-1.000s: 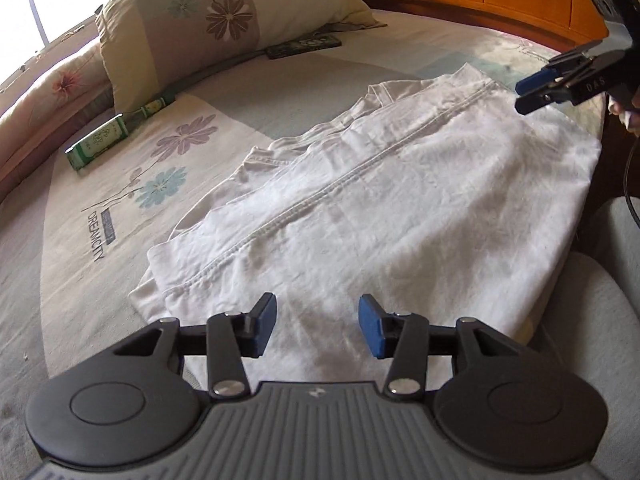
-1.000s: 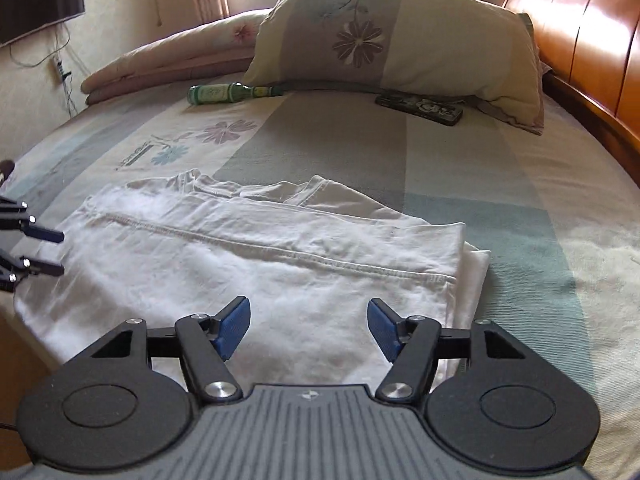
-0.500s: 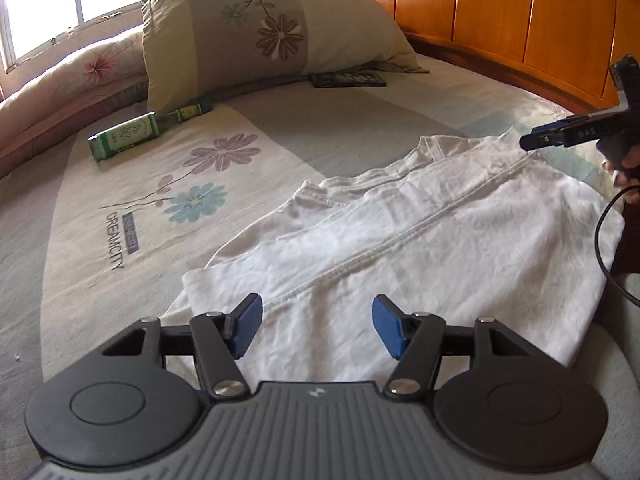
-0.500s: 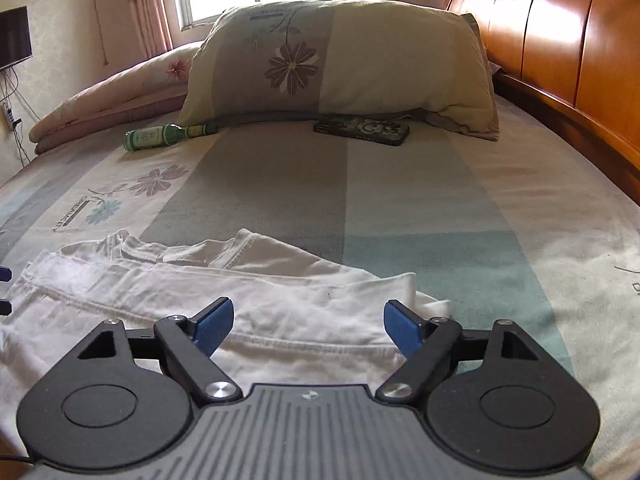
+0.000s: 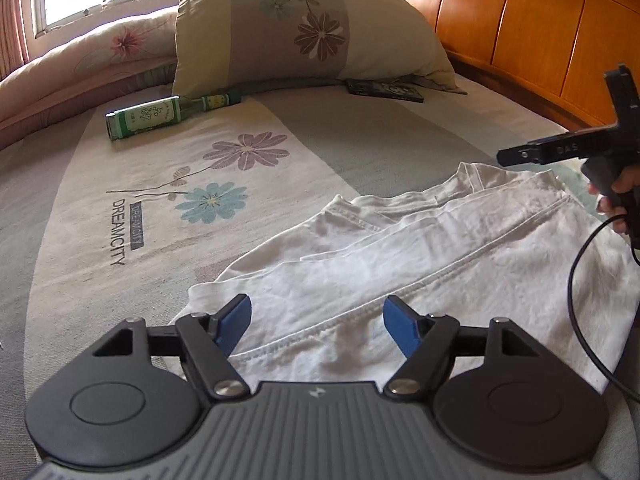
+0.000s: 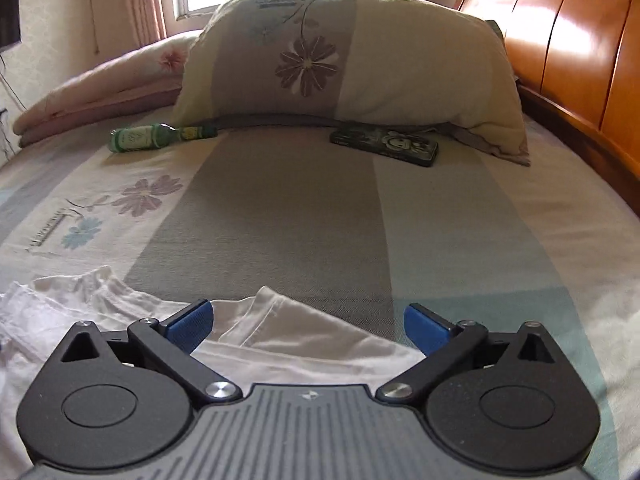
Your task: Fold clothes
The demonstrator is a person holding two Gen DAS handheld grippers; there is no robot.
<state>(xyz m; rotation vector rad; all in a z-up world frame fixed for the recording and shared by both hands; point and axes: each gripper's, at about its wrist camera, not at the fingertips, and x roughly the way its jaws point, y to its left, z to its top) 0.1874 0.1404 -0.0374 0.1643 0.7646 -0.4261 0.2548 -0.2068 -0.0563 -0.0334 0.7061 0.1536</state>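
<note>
A white folded garment lies flat on the bed, its stitched seam running from near left to far right. My left gripper hovers over the garment's near left edge; its jaws are opening and nothing is pressed between the blue pads. In the right wrist view the garment shows only at the bottom, a folded corner poking up between the fingers. My right gripper hangs over that far end, jaws opening wide, gripping nothing. Seen from the left wrist, the right gripper is held by a hand at the right edge.
A large flowered pillow leans at the head of the bed. A green bottle and a dark phone-like case lie before it. A wooden headboard runs along the right. A black cable crosses the garment's right end.
Both pairs of jaws have spread wider. Each gripper has drawn back toward its end of the garment, so less cloth and more of the bed fills each view.
</note>
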